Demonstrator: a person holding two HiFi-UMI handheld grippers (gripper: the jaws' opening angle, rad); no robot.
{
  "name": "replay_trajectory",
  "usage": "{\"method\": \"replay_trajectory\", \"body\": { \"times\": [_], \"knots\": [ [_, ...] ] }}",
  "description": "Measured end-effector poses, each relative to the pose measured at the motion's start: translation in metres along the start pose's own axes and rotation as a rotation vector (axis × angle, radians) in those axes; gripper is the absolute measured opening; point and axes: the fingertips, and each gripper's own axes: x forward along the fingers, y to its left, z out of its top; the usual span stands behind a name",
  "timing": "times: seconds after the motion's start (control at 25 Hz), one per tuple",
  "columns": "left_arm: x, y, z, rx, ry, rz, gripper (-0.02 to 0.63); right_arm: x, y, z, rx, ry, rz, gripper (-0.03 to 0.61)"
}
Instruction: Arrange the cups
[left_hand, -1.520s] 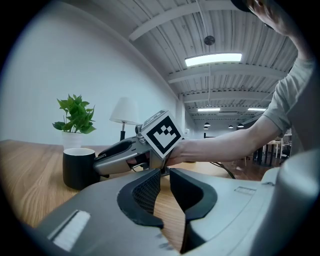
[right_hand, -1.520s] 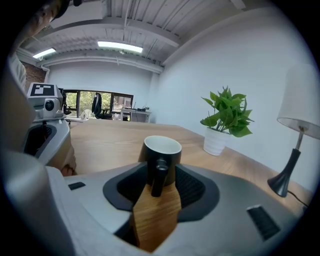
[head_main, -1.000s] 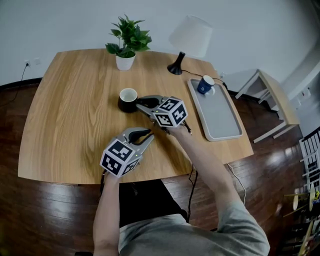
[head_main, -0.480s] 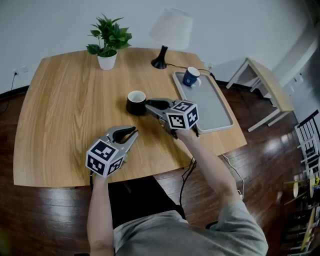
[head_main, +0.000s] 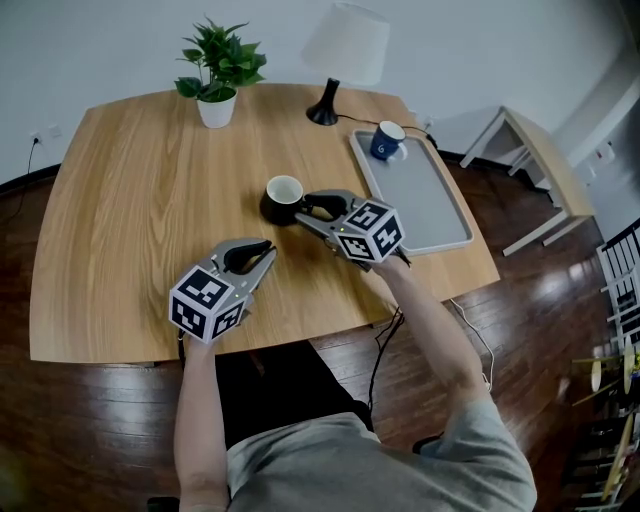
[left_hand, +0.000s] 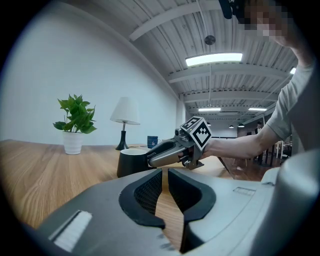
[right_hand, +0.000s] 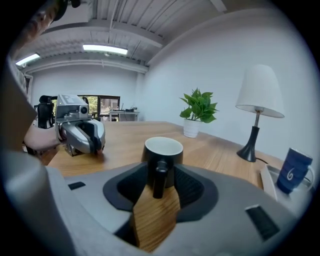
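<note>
- Potted plant (head_main: 218, 72): stands at the far left of the wooden table (head_main: 130, 230), near the back edge.
- Left gripper (head_main: 262, 252): held low over the near part of the table. Its jaws are almost together, with only a narrow slit between the pads and nothing in it.
- Black cup (head_main: 283, 198): stands upright near the middle of the table, white inside, with its handle turned toward the right gripper.
- Right gripper (head_main: 306, 209): its tips are at the black cup. The jaws are opening. The cup's handle stands between them, and the pads are clear of it on both sides.
- Lamp (head_main: 344, 48): stands at the back edge, to the right of the plant.
- Grey tray (head_main: 432, 205): lies along the right side of the table. A blue cup (head_main: 386, 141) stands upright at its far end.
</note>
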Motion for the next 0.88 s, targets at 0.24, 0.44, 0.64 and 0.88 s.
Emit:
{"method": "replay_trajectory", "body": {
  "times": [0.24, 0.44, 0.64, 0.88],
  "knots": [
    [-0.001, 0.000, -0.001, 0.001, 0.001, 0.000, 0.048, 0.003, -0.001, 0.001, -0.027, 0.026, 0.097, 0.141],
    [-0.002, 0.000, -0.001, 0.000, 0.001, 0.001, 0.046, 0.003, -0.003, 0.000, -0.042, 0.065, 0.085, 0.094],
    [-0.002, 0.001, 0.000, 0.000, 0.000, 0.000, 0.046, -0.002, -0.002, 0.006, 0.034, 0.012, 0.063, 0.086],
    [-0.003, 0.000, -0.001, -0.001, 0.000, -0.002, 0.046, -0.025, -0.022, 0.004, 0.231, -0.100, 0.055, 0.086]
  ]
}}
